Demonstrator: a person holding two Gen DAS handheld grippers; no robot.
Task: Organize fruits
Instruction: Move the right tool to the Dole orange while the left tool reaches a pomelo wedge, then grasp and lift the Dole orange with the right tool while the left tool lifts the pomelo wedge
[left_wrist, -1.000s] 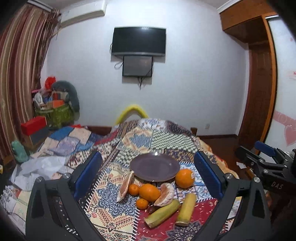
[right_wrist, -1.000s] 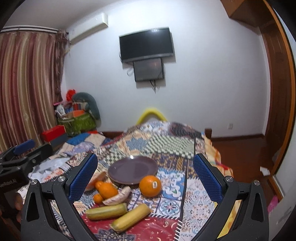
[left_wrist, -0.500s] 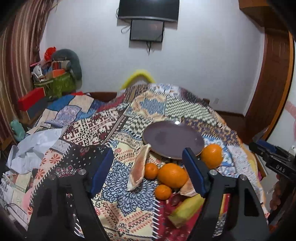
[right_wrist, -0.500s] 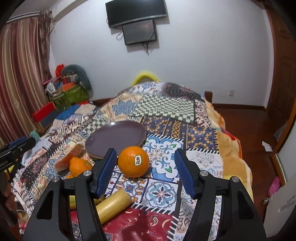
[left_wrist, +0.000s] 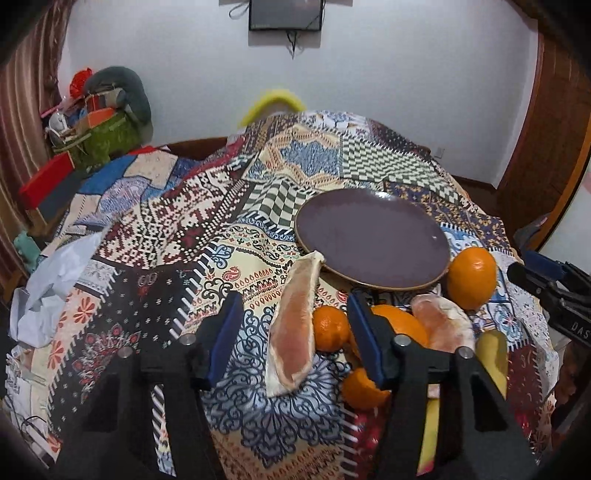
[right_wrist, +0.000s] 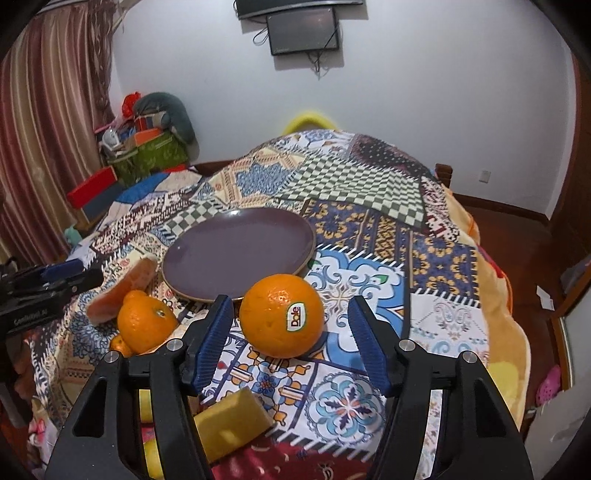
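A dark purple plate (left_wrist: 373, 240) (right_wrist: 236, 251) lies empty on the patchwork cloth. My left gripper (left_wrist: 295, 339) is open, its jaws either side of a pomelo wedge (left_wrist: 295, 332) and a small mandarin (left_wrist: 330, 326). A larger orange (left_wrist: 402, 325), a second pomelo piece (left_wrist: 443, 326) and another mandarin (left_wrist: 362, 391) lie just right of it. My right gripper (right_wrist: 290, 336) is open around a big Dole-stickered orange (right_wrist: 282, 315) (left_wrist: 471, 277) without touching it. Another orange (right_wrist: 146, 325) lies to its left.
Yellow cane pieces (right_wrist: 232, 424) (left_wrist: 491, 354) lie near the front edge. The cloth-covered table (right_wrist: 369, 199) drops off at right. Boxes and bags (left_wrist: 92, 125) are piled at back left, and white paper (left_wrist: 51, 288) lies at left.
Both grippers moved forward and down toward the fruit and their jaws narrowed. The left now straddles the pomelo wedge, the right straddles the Dole orange.
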